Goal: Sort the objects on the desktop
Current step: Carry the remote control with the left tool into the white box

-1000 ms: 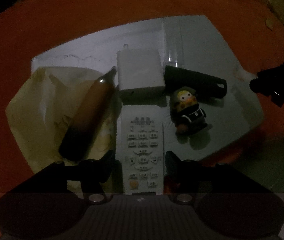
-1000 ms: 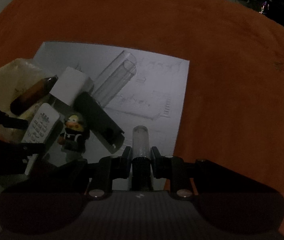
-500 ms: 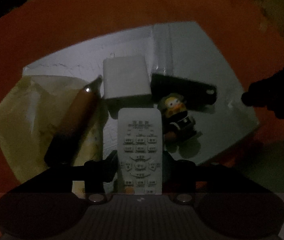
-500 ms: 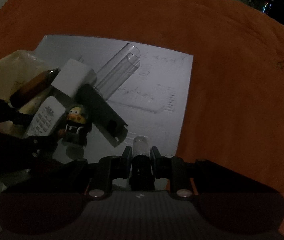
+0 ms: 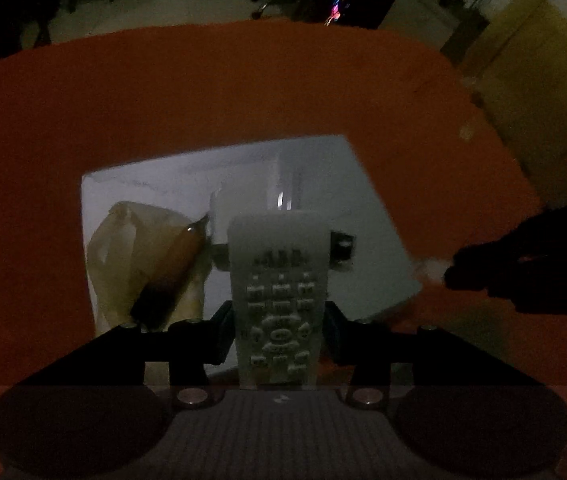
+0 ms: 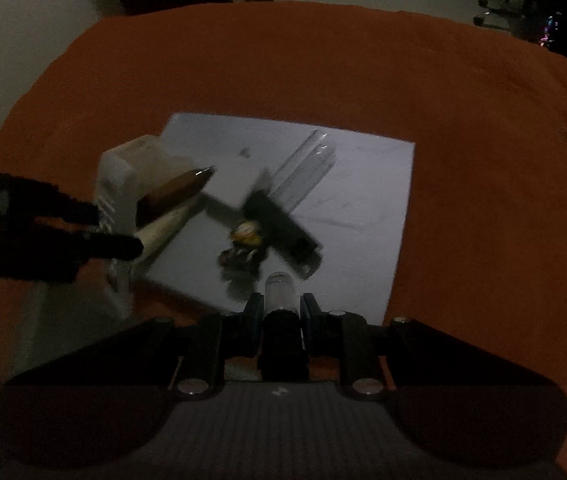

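Note:
My left gripper [image 5: 278,320] is shut on a white remote control [image 5: 279,280], which is held up above the white sheet [image 5: 371,208]. On the sheet lie a brown pencil-shaped case [image 5: 171,268] on a yellowish bag [image 5: 119,240], a white box [image 5: 243,200] and a black case [image 5: 341,245]. My right gripper [image 6: 281,308] is shut on a clear-capped tube [image 6: 280,285] near the sheet's front edge. Ahead of it are a small toy figure [image 6: 244,240], the black case [image 6: 283,222] and two clear tubes [image 6: 307,168]. The left gripper [image 6: 55,232] shows dark at the left.
An orange cloth [image 6: 483,160] covers the round table around the white sheet [image 6: 363,184]. The room is dim, with a floor and chair wheels beyond the far edge. A yellowish board [image 5: 539,80] stands at the far right in the left wrist view.
The left gripper closed on the remote and lifted it off the sheet, tilting it up. Both grippers pulled back and rose; the right one kept its tube.

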